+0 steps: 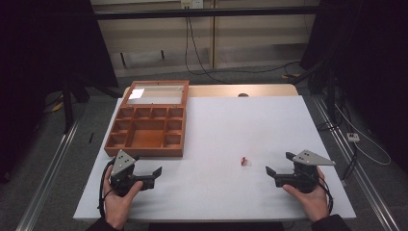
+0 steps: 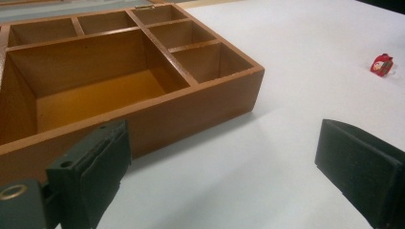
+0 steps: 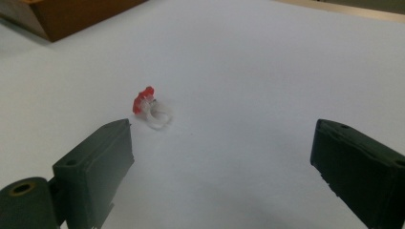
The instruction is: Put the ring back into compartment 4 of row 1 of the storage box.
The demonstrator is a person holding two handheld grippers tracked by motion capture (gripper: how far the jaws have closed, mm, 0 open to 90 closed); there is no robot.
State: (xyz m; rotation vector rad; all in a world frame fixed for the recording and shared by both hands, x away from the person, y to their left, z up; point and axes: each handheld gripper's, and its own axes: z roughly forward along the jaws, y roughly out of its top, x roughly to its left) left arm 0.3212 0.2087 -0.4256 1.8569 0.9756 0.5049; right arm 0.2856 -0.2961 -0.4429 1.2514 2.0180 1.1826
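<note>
Fingers of my right gripper point(image 1: 279, 169) stand wide apart and hold nothing; the left gripper point(image 1: 146, 174) is open and empty too. A small red ring point(image 1: 245, 161) lies on the white bench point(image 1: 226, 125), just left and slightly far of my right fingers, well right of the wooden box point(image 1: 146, 130), so the right hand is nearer.

We count one wooden compartment box point(image 1: 145, 133) on the white table point(image 1: 216, 125), with one hinged glass lid point(image 1: 156, 94) standing open behind it. Inside we make out one large central compartment and eleven small ones around it: four along the back row, two down each side, and three across the front. We see one small ring with a red ornament point(image 1: 245, 161) on a clear band lying on the table. We count two grippers, the left gripper point(image 1: 146, 175) and the right gripper point(image 1: 280, 169), each with two black jaws, and two hands holding them.
</note>
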